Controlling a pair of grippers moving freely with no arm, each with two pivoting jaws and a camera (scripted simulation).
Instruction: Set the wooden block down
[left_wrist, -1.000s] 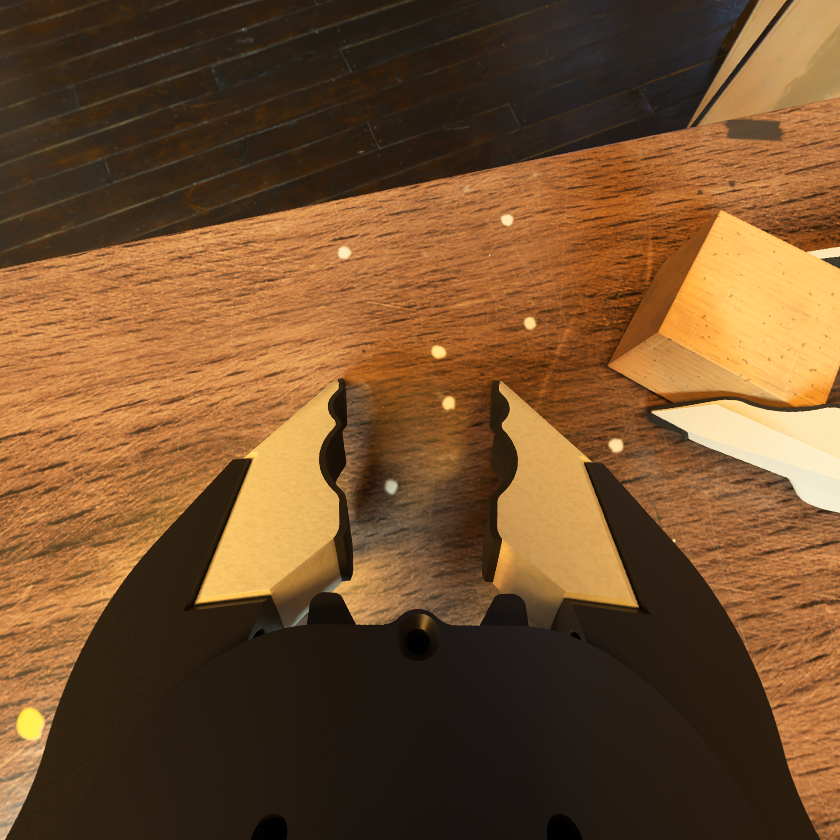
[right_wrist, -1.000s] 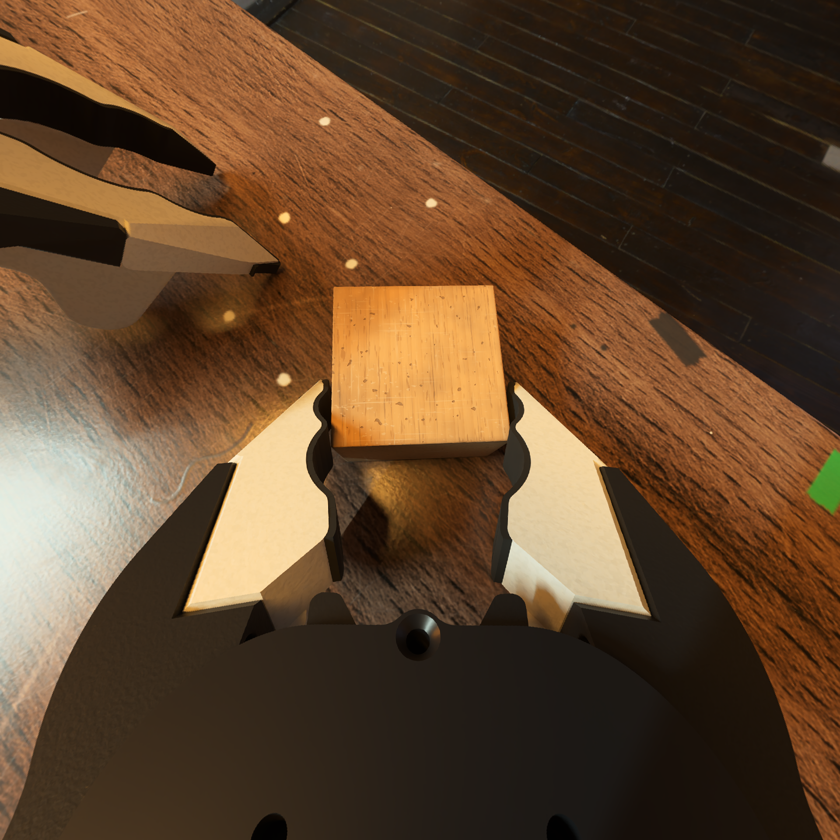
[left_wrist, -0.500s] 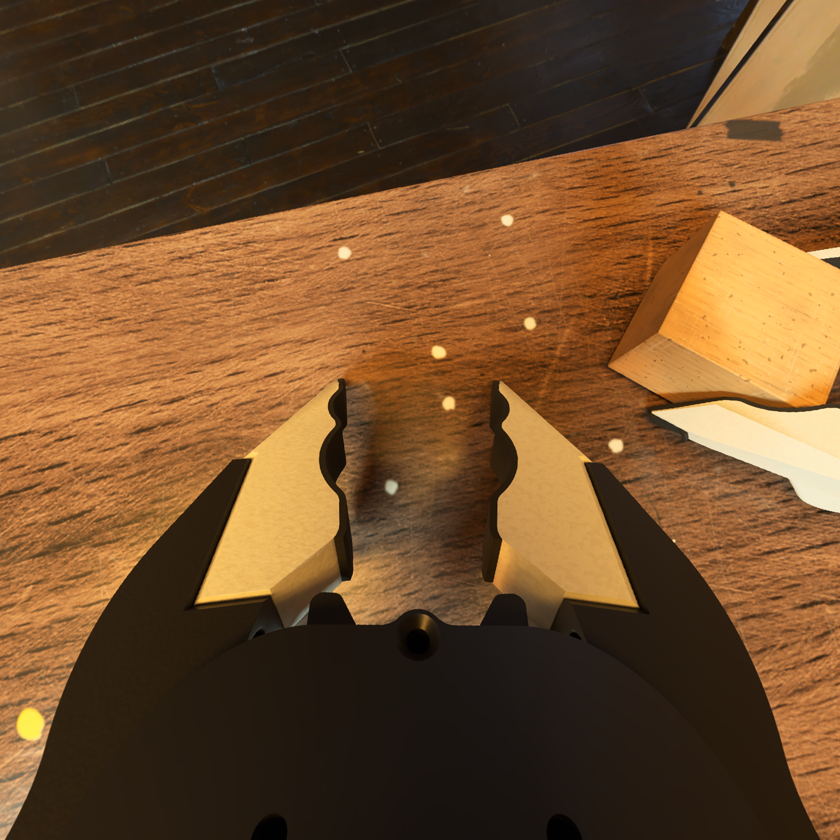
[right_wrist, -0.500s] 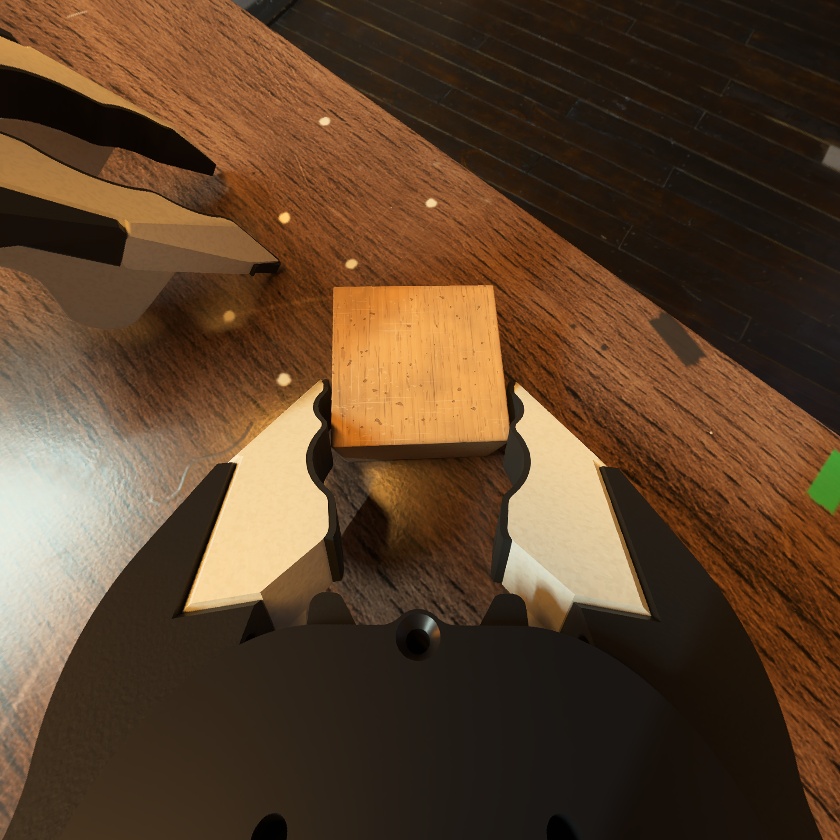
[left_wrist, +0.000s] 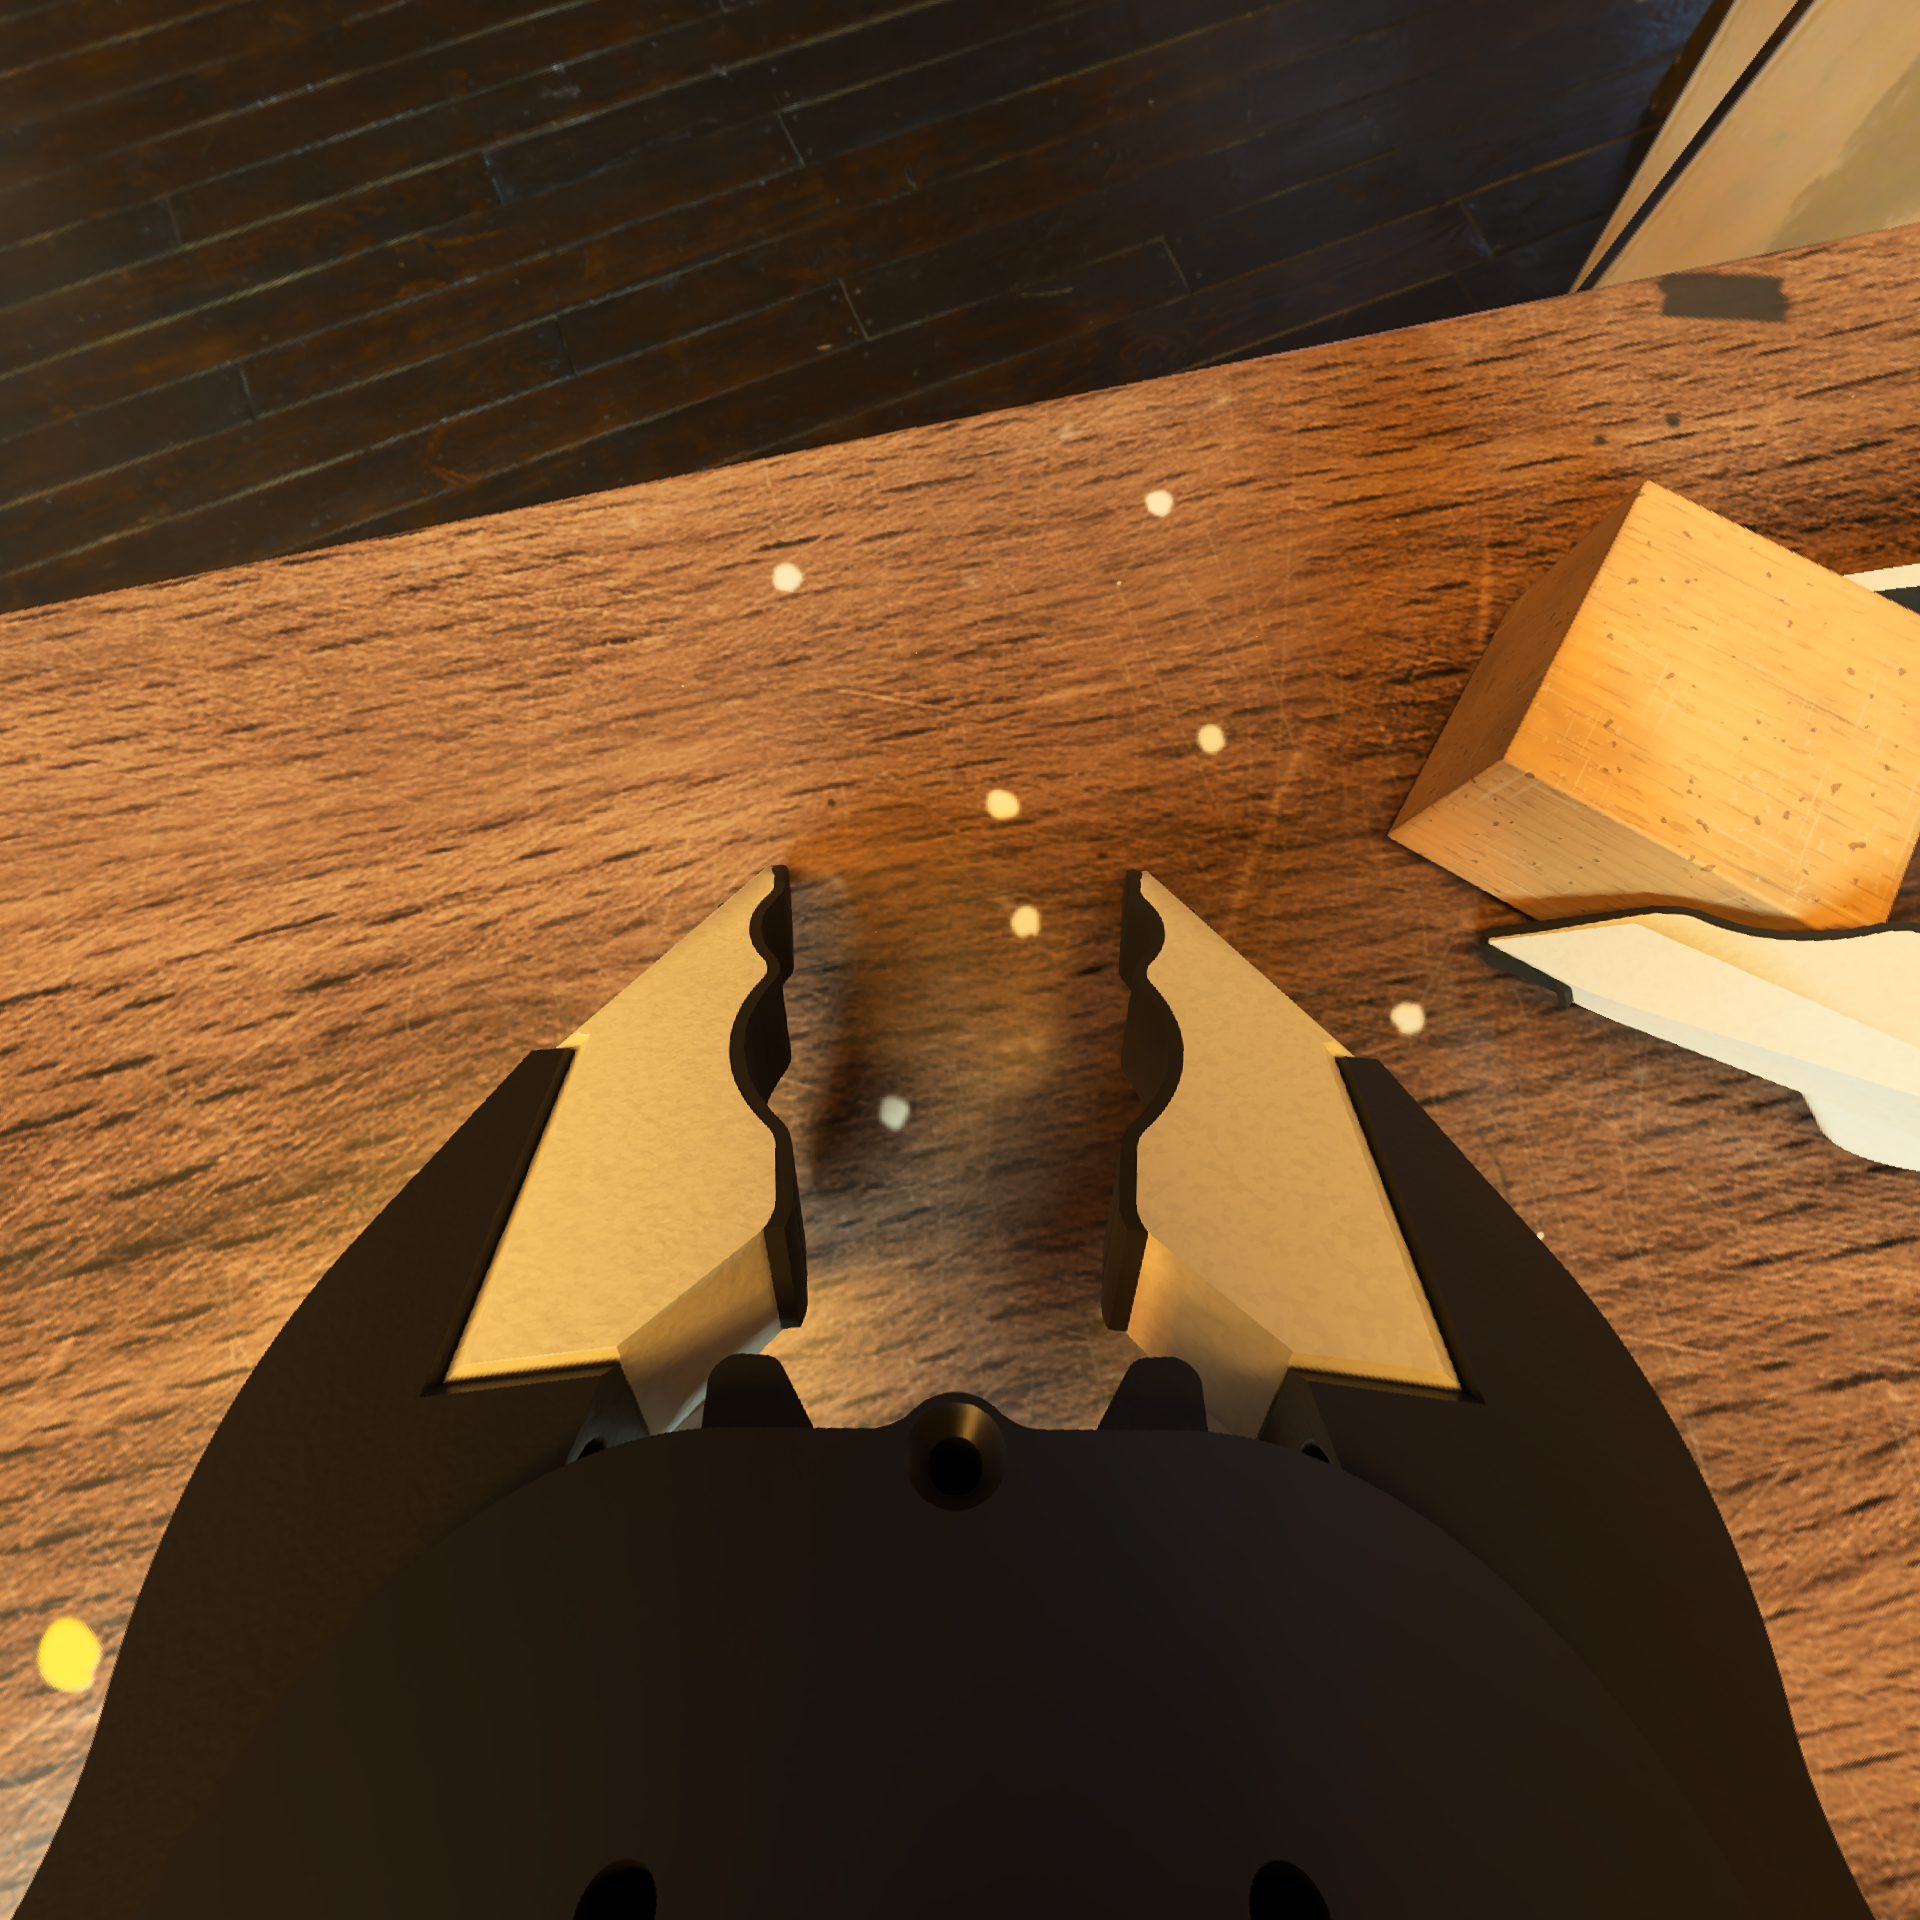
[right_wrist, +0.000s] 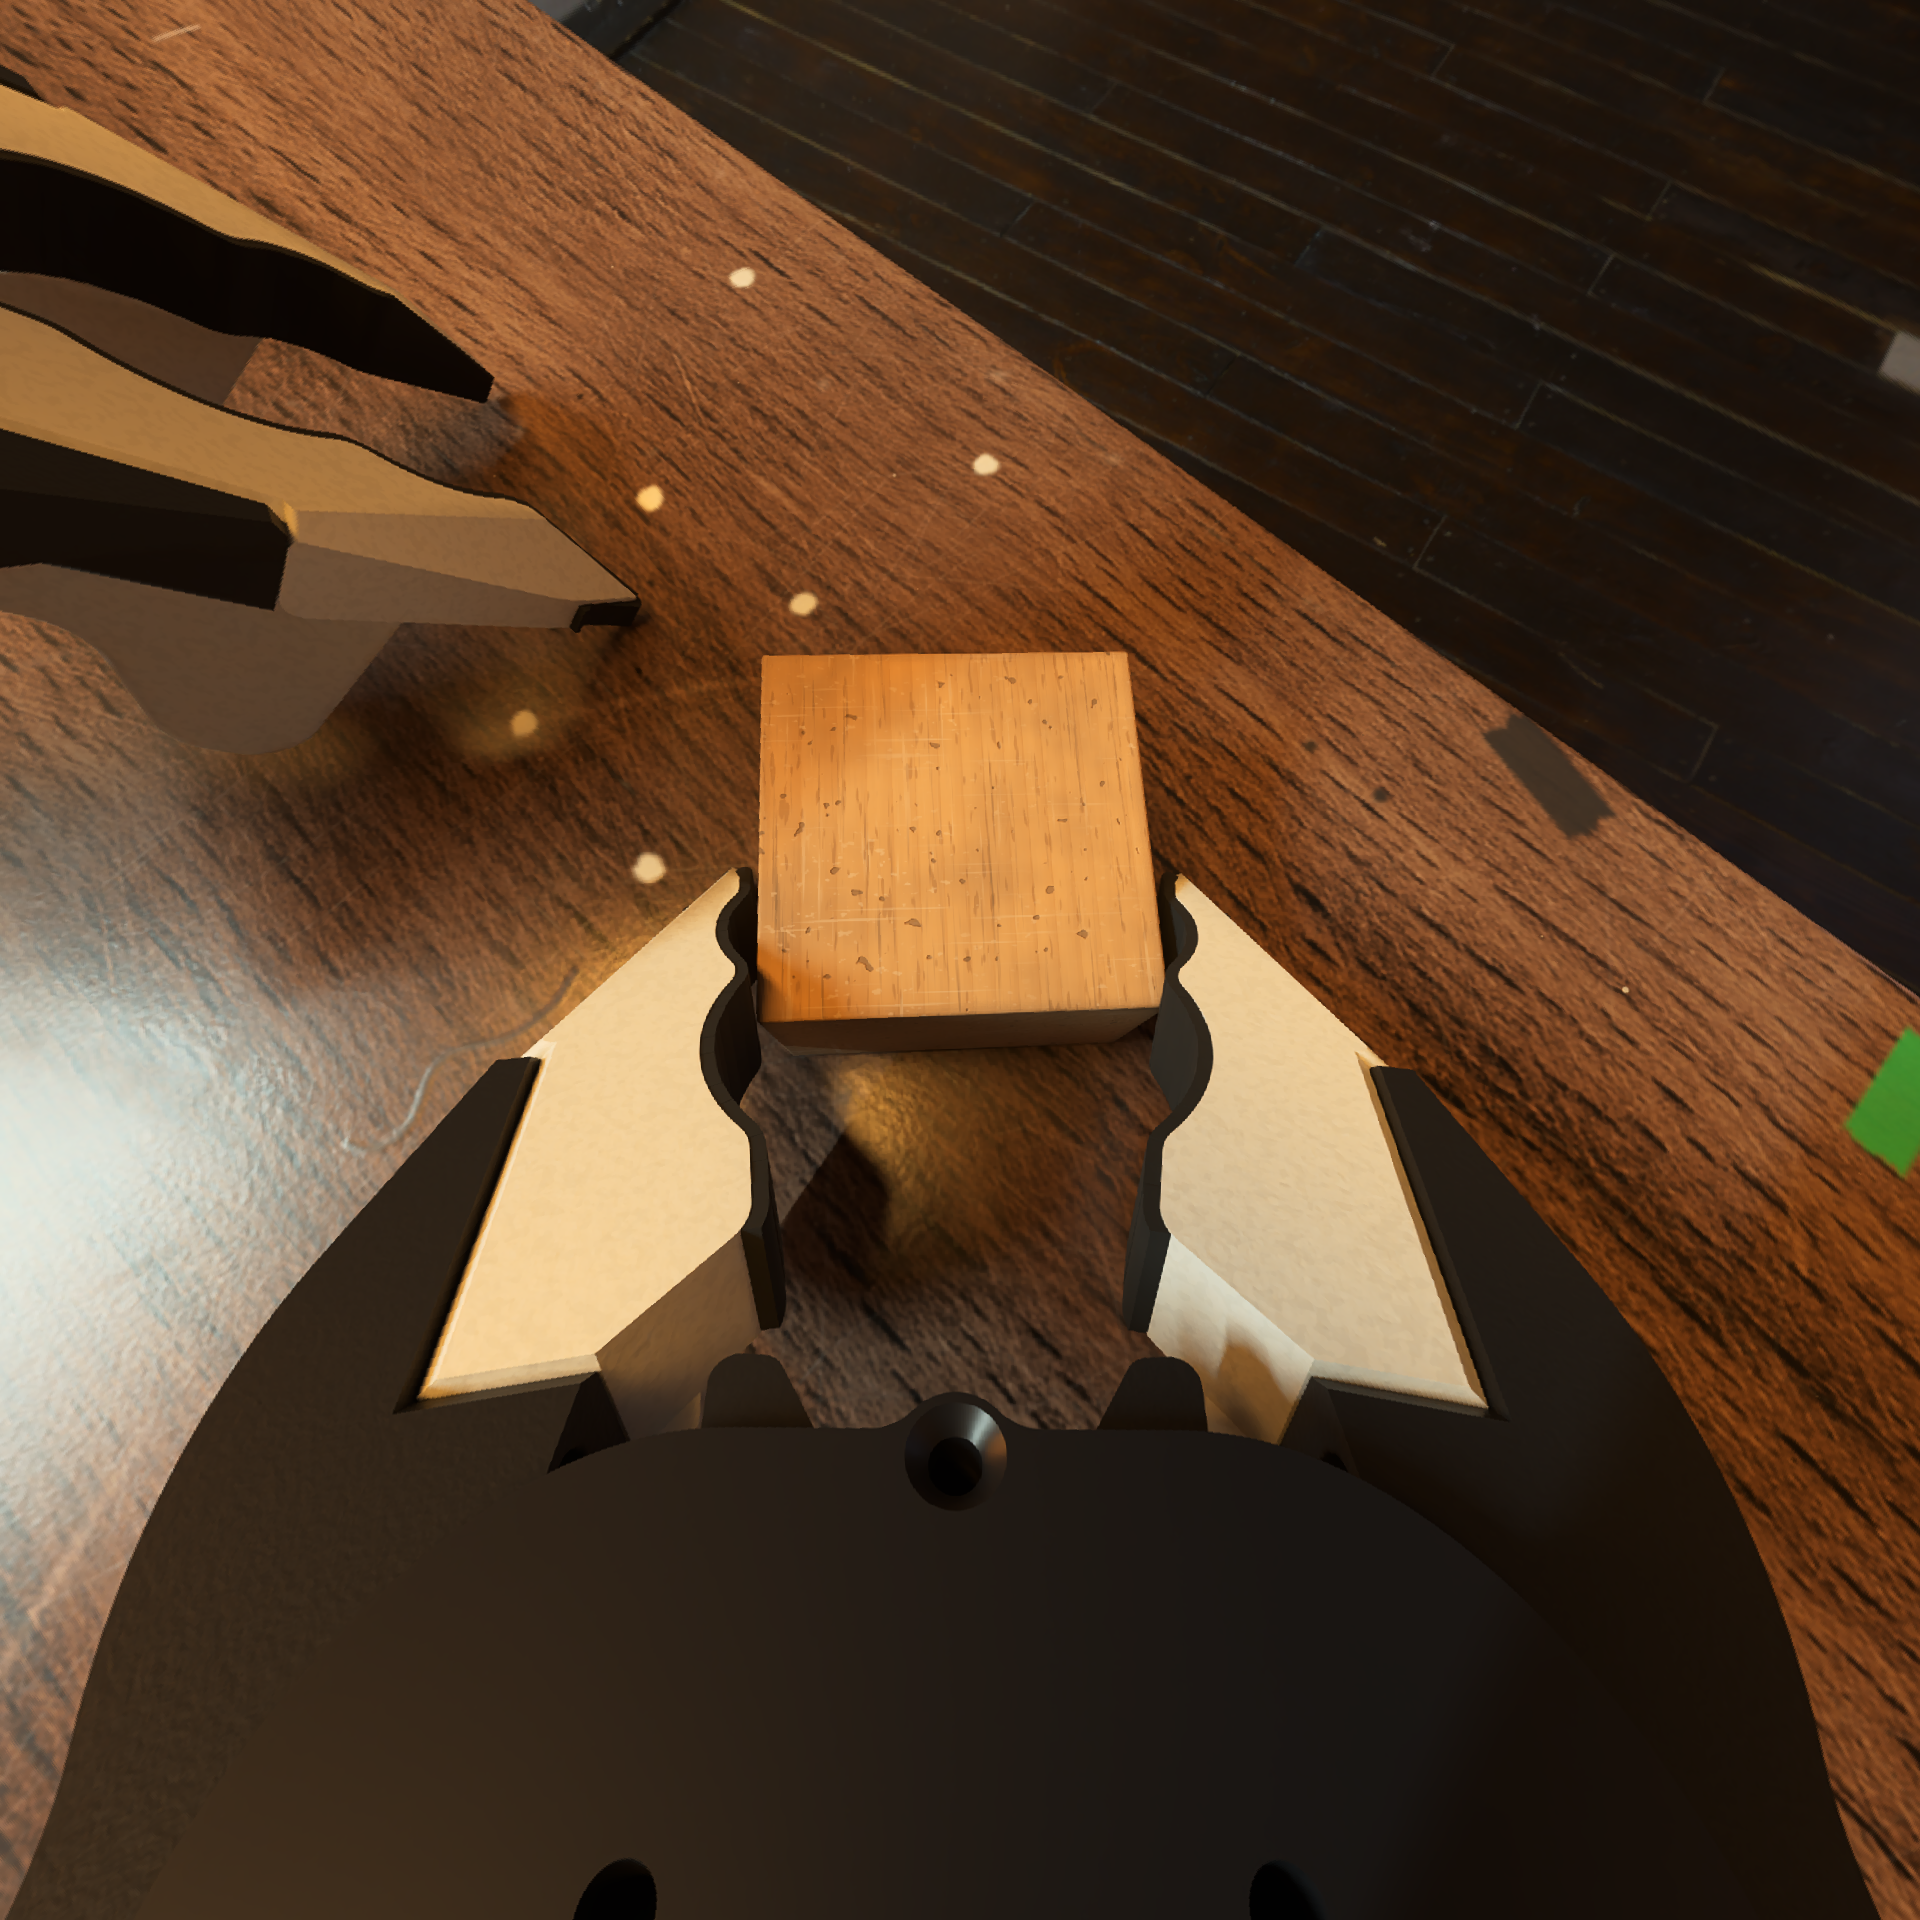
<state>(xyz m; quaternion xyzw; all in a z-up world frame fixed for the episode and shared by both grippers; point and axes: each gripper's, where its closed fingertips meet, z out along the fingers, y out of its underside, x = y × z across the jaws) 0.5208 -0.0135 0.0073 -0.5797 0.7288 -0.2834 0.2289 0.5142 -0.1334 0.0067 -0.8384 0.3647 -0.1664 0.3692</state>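
Note:
The wooden block (right_wrist: 951, 831) is a light cube between the fingertips of my right gripper (right_wrist: 956, 883), whose pads touch its two sides at its near end. It sits low over the brown wooden table (right_wrist: 312, 935); I cannot tell if it rests on it. In the left wrist view the block (left_wrist: 1704, 717) is at the right edge, with a right gripper finger (left_wrist: 1714, 997) just in front of it. My left gripper (left_wrist: 956, 878) is open and empty over bare table, left of the block. Its fingers (right_wrist: 312, 540) show at the right wrist view's upper left.
The table's far edge (left_wrist: 935, 447) runs close behind both grippers, with dark plank floor (left_wrist: 727, 208) beyond it. A dark patch (right_wrist: 1548, 774) lies on the table near the edge and a green patch (right_wrist: 1891, 1101) at the right. A pale panel (left_wrist: 1818, 125) stands at the far right.

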